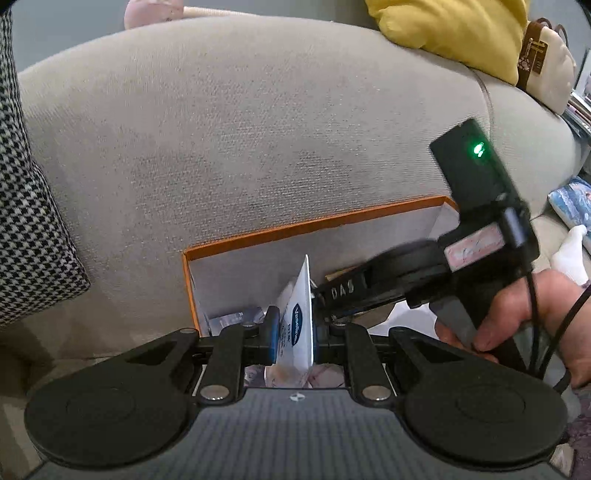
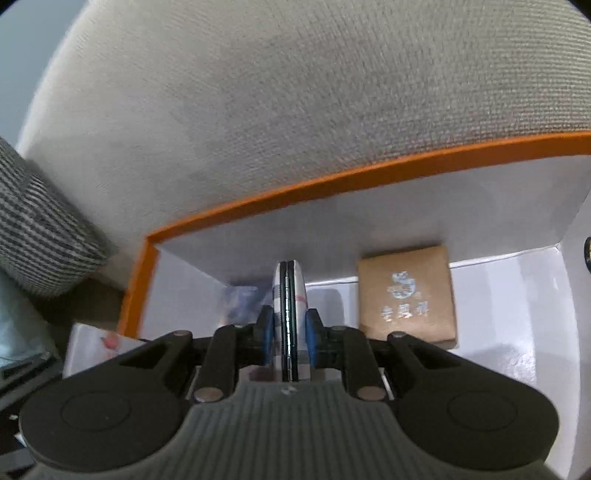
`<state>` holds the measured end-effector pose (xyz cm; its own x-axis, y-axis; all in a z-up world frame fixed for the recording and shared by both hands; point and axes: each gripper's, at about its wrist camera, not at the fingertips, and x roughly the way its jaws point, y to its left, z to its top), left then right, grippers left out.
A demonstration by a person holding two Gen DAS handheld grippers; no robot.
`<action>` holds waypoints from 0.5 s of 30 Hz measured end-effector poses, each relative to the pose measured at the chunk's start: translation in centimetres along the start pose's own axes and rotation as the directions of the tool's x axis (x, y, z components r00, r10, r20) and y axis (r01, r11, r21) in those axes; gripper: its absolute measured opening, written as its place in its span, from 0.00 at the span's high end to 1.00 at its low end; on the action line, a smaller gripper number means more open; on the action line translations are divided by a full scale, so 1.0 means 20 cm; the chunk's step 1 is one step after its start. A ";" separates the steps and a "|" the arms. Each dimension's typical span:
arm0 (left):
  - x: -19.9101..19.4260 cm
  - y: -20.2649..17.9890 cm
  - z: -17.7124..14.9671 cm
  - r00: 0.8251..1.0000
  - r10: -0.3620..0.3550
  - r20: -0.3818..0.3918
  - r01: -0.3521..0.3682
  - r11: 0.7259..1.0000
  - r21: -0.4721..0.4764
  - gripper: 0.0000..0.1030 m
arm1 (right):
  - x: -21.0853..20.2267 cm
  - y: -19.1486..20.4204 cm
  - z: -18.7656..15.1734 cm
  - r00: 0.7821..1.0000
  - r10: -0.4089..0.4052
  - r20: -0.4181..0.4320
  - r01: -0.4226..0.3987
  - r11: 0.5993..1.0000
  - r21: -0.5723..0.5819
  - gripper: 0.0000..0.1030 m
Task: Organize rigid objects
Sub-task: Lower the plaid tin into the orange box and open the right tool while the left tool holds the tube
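An orange-rimmed box (image 1: 295,227) with a white inside stands on the sofa against the grey backrest; it also shows in the right wrist view (image 2: 332,182). My left gripper (image 1: 293,332) is shut on a white Vaseline box (image 1: 301,314), held upright over the box's near edge. My right gripper (image 2: 290,332) is shut on a thin round compact (image 2: 289,295) with a black seam, held on edge inside the box. The right gripper's body (image 1: 424,273) reaches into the box from the right in the left wrist view. A brown square packet (image 2: 406,295) lies on the box floor to the right of the compact.
The grey sofa backrest (image 1: 240,129) rises behind the box. A houndstooth cushion (image 1: 26,203) is at the left. A yellow cushion (image 1: 461,29) and a cream bag (image 1: 546,62) sit on the backrest at the right. Bluish items (image 2: 240,299) lie in the box's left corner.
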<state>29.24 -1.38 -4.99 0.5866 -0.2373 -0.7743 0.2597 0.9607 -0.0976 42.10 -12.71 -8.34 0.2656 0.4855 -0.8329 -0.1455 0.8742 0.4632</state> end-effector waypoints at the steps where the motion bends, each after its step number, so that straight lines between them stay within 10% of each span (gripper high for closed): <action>1: 0.00 0.00 -0.01 1.000 -0.002 0.000 0.002 1.000 0.000 0.83 | 0.01 0.00 0.00 1.000 -0.008 0.001 0.008 1.000 -0.016 0.80; 15: 0.03 -0.01 -0.02 1.000 0.004 -0.016 -0.003 1.000 0.027 0.83 | 0.06 0.07 -0.03 0.999 -0.034 -0.026 0.034 0.999 -0.011 0.76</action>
<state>29.23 -1.62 -5.69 0.5753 -0.2313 -0.7846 0.2783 0.9573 -0.0781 41.67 -10.93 -8.81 0.2451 0.4551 -0.8560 -0.1464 0.8902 0.4314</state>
